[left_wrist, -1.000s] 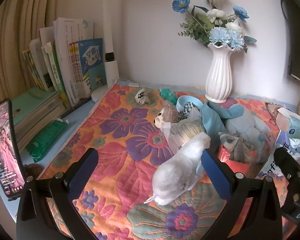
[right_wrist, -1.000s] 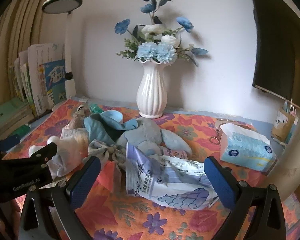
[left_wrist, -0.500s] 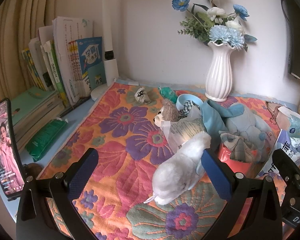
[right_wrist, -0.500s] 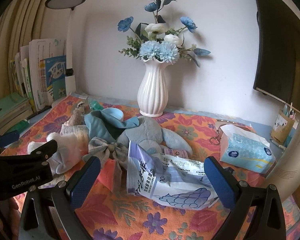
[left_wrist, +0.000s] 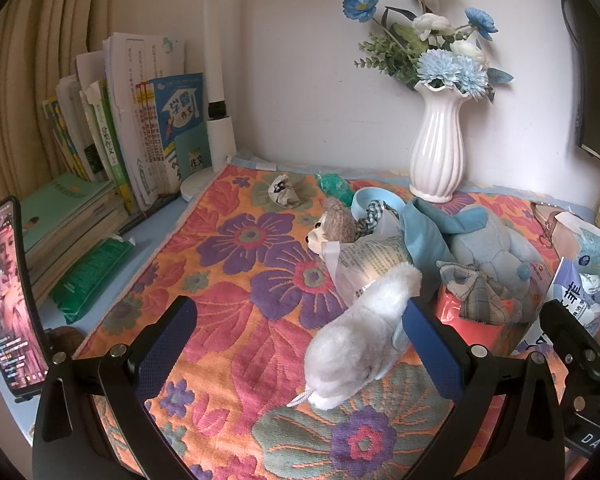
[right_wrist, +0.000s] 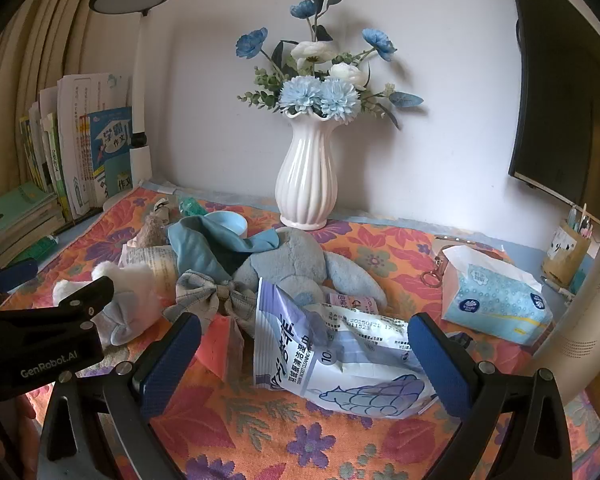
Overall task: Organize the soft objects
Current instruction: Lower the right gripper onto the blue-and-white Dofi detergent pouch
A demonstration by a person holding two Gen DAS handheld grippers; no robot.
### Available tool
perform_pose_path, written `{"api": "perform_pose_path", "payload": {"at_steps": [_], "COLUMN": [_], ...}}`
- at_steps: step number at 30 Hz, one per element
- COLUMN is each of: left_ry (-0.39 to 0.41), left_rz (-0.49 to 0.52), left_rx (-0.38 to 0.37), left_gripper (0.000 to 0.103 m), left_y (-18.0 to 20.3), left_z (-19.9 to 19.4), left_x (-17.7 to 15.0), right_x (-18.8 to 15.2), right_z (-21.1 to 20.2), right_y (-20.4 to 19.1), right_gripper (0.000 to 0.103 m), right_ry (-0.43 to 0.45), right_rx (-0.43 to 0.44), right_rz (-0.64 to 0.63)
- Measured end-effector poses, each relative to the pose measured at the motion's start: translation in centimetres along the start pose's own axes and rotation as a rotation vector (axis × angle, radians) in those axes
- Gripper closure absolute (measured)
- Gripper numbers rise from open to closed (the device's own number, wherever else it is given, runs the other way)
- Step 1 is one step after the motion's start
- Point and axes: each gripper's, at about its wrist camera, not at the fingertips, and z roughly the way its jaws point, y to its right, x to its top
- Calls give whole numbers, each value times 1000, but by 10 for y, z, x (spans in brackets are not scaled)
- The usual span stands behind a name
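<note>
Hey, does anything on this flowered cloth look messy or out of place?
Yes. The soft toys lie heaped mid-cloth: a blue plush rabbit sprawls among a crumpled plastic packet and a checked bow. A crumpled paper wad sits alone near the books.

A table (left_wrist: 148, 240) is wearing a bright flower cloth (left_wrist: 236, 288). A white vase (right_wrist: 306, 184) is standing on the cloth by the wall. In front of the vase, a pile of soft toys is lying: a blue bunny (right_wrist: 296, 260), a little brown toy (left_wrist: 334, 226) and a white fluffy toy (left_wrist: 360, 336). A plastic bag (right_wrist: 340, 356) is lying in front of the bunny. To the right of the vase, a tissue pack (right_wrist: 496, 296) is sitting. Far to the left of the vase, books (left_wrist: 140, 128) are standing, a lamp (left_wrist: 216, 120) is standing beside them, and a green pack (left_wrist: 88, 276) is lying on the bare blue table.
</note>
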Motion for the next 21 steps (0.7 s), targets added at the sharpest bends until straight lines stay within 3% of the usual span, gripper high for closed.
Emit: {"api": "perform_pose_path", "payload": {"at_steps": [16,21], "left_ry": [-4,-135], "left_rz": [-20,-68], "left_rx": [-12,-212], "left_gripper": [1,1], "left_y": [-3,-23], "left_z": [0,10], "left_x": [1,4], "right_x": [0,2], "right_z": [-3,-5], "right_y": [3,15], "right_gripper": [0,0], "right_ry": [14,3], "right_rx": [1,37], "right_rz": [18,63]}}
